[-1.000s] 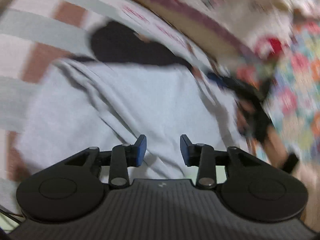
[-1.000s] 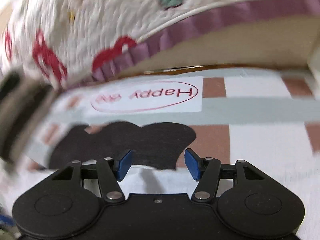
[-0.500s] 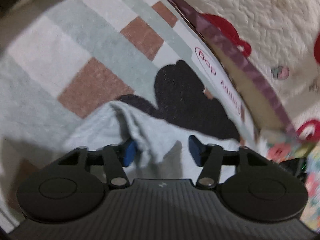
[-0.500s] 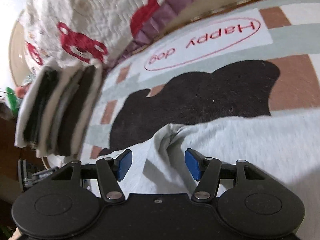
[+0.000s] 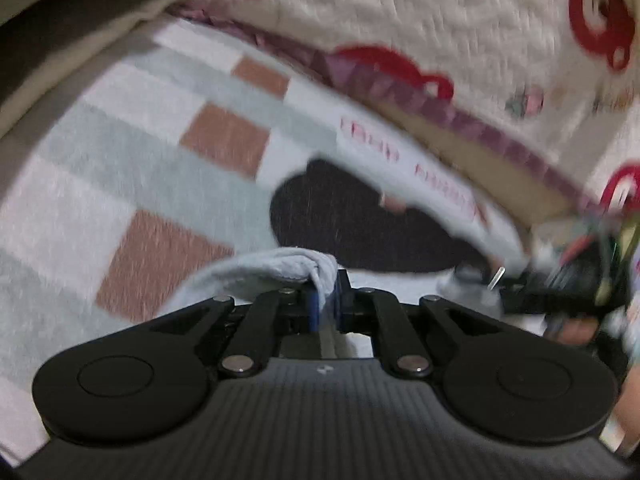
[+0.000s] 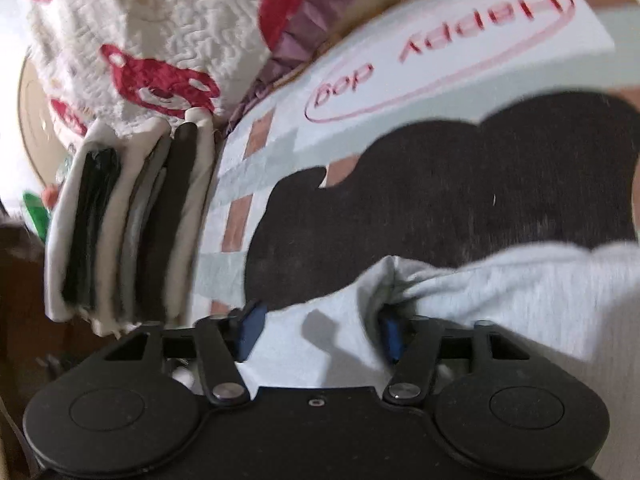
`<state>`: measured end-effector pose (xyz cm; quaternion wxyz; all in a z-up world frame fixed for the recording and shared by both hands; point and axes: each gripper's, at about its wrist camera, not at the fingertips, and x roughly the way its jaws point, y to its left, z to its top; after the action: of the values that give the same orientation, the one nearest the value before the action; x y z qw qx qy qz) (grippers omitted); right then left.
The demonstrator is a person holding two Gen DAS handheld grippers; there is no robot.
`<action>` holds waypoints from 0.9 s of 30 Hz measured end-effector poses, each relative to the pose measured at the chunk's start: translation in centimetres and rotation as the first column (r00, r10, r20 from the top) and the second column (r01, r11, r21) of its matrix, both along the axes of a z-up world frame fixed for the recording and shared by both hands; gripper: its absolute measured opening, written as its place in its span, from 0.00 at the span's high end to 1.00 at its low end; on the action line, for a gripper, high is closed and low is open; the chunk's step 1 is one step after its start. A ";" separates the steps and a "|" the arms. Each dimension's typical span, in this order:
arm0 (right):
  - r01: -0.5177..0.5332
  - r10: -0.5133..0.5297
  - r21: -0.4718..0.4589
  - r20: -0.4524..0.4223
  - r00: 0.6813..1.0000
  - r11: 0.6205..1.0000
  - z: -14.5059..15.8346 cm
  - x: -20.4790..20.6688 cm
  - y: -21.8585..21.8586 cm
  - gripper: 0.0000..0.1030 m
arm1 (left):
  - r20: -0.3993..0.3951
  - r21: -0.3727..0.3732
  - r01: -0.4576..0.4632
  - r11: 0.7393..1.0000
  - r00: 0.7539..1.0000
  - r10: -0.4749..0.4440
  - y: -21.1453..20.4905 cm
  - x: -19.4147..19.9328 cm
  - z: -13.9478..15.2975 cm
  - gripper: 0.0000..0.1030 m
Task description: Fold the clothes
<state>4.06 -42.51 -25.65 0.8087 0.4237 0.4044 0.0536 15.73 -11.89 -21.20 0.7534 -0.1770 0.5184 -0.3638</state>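
A light grey garment [image 5: 276,270] lies on a checked mat with a black dog shape [image 5: 360,220]. My left gripper [image 5: 326,300] is shut on a bunched corner of that garment, the cloth pinched between the blue pads. In the right wrist view the same grey garment [image 6: 500,300] spreads across the lower right. My right gripper [image 6: 318,332] stands open over it, with a raised fold of cloth against its right pad [image 6: 390,334]. The other gripper [image 5: 560,292] shows blurred at the right of the left wrist view.
A stack of folded clothes [image 6: 128,220] in white, grey and black stands at the mat's left edge. A white quilt with red bears [image 6: 160,40] hangs over a bed edge behind the mat [image 6: 460,40]. A person's hand [image 5: 576,328] shows at the right.
My left gripper went from open to shut on the garment's corner. My right gripper stayed open and came lower and closer to the cloth.
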 end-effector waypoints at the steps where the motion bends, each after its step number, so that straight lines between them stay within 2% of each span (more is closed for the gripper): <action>1: 0.005 -0.005 -0.058 0.009 1.000 0.998 0.0 -0.4 0.3 0.85 | 0.011 0.005 -0.001 1.000 1.000 0.001 -0.1 0.1 0.0 0.93; 2: 0.015 -0.013 -0.096 0.020 1.000 0.995 -0.1 -0.9 0.4 0.94 | 0.022 0.010 -0.003 1.000 1.000 0.003 -0.1 0.2 0.0 0.93; 5: 0.068 -0.062 -0.099 0.067 0.996 0.993 -0.4 -2.5 -0.2 0.95 | 0.056 0.025 -0.007 1.000 0.998 0.006 -0.3 0.6 -0.1 0.93; 10: 0.083 -0.065 -0.258 0.078 0.995 0.963 1.1 -2.6 0.6 0.95 | 0.111 0.050 -0.016 0.999 0.994 0.010 -0.6 1.2 -0.2 0.93; 13: 0.072 -0.057 -0.430 0.046 0.997 0.900 2.2 -2.8 1.6 1.00 | 0.143 0.064 -0.022 0.998 0.990 0.012 -0.7 1.5 -0.2 0.93; 15: 0.039 -0.013 -0.508 0.055 0.998 0.860 3.0 -3.0 3.1 1.00 | 0.120 0.059 -0.022 0.998 0.993 0.015 -0.5 1.8 -0.5 0.92; 16: 0.023 0.010 -0.546 0.057 0.998 0.838 3.4 -3.2 3.9 0.89 | 0.111 0.055 -0.023 0.998 0.994 0.017 -0.5 1.9 -0.6 0.92; 18: -0.006 0.055 -0.618 0.059 0.997 0.786 4.2 -3.4 5.4 0.84 | 0.094 0.047 -0.018 0.999 0.995 0.013 -0.4 2.2 -0.8 0.92; 19: -0.020 0.077 -0.653 0.059 0.995 0.757 4.6 -3.5 6.2 0.78 | 0.091 0.044 -0.016 0.999 0.996 0.012 -0.4 2.3 -0.9 0.92; 20: -0.034 0.100 -0.686 0.057 0.993 0.727 5.0 -3.6 6.9 0.62 | 0.086 0.044 -0.015 0.999 0.996 0.011 -0.4 2.4 -0.9 0.91; 21: -0.046 0.122 -0.717 0.055 0.991 0.695 5.4 -3.8 7.7 0.56 | 0.081 0.043 -0.017 0.999 0.997 0.014 -0.3 2.4 -0.9 0.91; 23: -0.065 0.158 -0.767 0.048 0.986 0.639 6.0 -4.0 9.0 0.56 | 0.074 0.039 -0.020 0.999 0.997 0.017 -0.2 2.6 -0.9 0.89; 27: -0.064 0.153 -0.763 0.047 0.987 0.643 5.1 -5.1 9.4 0.56 | 0.069 0.026 -0.018 0.999 0.997 0.016 0.4 2.9 -1.2 0.88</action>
<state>-1.00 -33.10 -20.50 0.9274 0.0182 0.3703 -0.0494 18.65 -11.49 -22.44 0.7762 -0.1586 0.4954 -0.3563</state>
